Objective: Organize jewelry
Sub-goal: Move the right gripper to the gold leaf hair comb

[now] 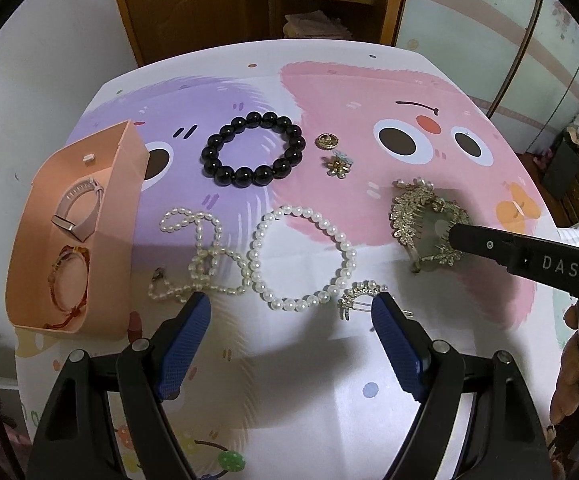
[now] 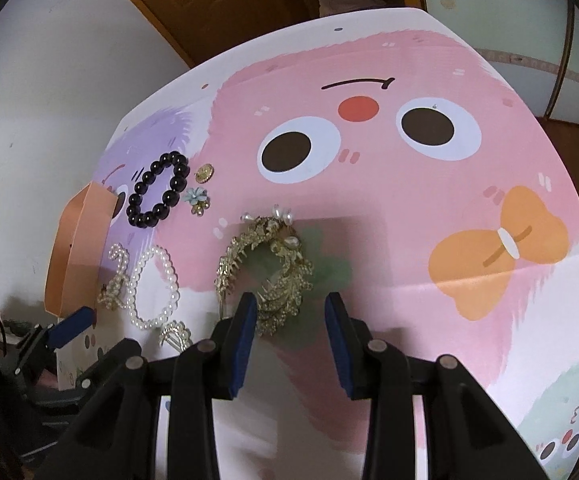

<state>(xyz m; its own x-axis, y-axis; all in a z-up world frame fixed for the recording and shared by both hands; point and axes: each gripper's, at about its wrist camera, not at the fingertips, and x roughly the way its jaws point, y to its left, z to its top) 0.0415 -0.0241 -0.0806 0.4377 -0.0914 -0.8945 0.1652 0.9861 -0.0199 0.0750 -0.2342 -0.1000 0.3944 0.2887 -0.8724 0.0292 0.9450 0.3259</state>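
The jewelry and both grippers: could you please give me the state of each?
Pink box: open, watch and red bracelet inside.
Black bead bracelet: loose on table.
Pearl bracelet: loose on table.
Gold hair comb: on table, ungripped.
Left gripper: open, empty.
Right gripper: open over comb.

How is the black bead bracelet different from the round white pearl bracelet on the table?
The black bead bracelet has large, dark, glossy beads; the white pearl bracelet has many small pale ones. The black bead bracelet lies farther from the left gripper on the purple print, while the white pearl bracelet lies just beyond its open fingertips. Both are closed loops lying flat on the table, outside the peach box.
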